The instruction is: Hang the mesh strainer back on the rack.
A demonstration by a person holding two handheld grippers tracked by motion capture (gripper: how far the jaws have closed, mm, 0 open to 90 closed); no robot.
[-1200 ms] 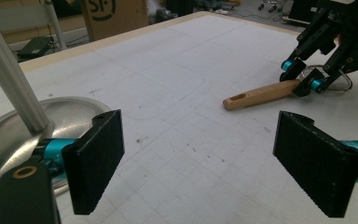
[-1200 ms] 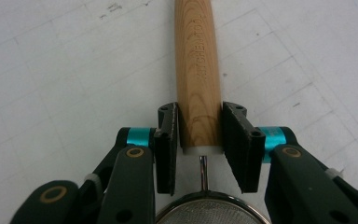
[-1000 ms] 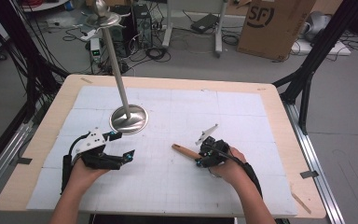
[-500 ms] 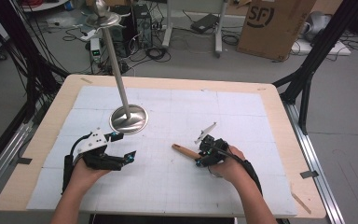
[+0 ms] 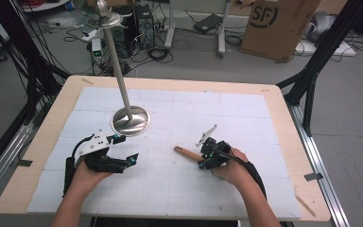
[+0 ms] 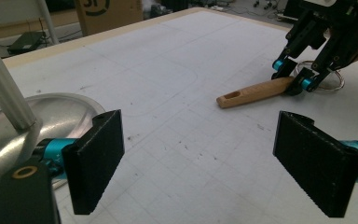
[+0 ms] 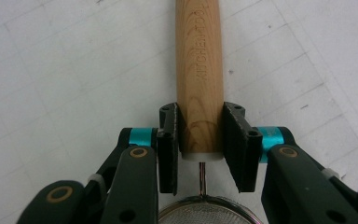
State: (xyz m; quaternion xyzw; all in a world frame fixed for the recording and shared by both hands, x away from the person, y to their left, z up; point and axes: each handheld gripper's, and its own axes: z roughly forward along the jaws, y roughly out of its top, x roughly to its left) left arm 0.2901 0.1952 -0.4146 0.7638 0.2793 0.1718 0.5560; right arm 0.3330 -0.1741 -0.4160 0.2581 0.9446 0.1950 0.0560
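The right gripper (image 7: 200,140) was closed on the wooden handle (image 7: 199,70) of a small mesh strainer (image 7: 200,215), its two pads pressed against the handle's sides at the end nearest the wire stem. The jaws had just finished closing, with the handle between them. The strainer lay flat on the white gridded mat (image 5: 246,113), toward the person's right, its handle pointing toward the middle of the table (image 5: 283,101) and its round wire rim tucked under the gripper body. In the left gripper view the free end of the handle showed a hanging hole.

The left gripper (image 6: 200,163) rested low over the mat at the person's left with its jaws wide apart and nothing between them. Just beside it stood the round steel base (image 5: 130,121) of a tall metal stand (image 5: 118,61), whose pole rose toward a fitting at the top.

The step in hand was judged to be the pick-up of the strainer: grip made, lift not yet begun. The next move would call for a straight rise, keeping the handle level so that the mesh end did not drag or swing. If the stand was the destination, which the frames did not settle, the hanging hole would have to be brought to its top, and the grip sat at the opposite end of the handle, leaving that hole free.
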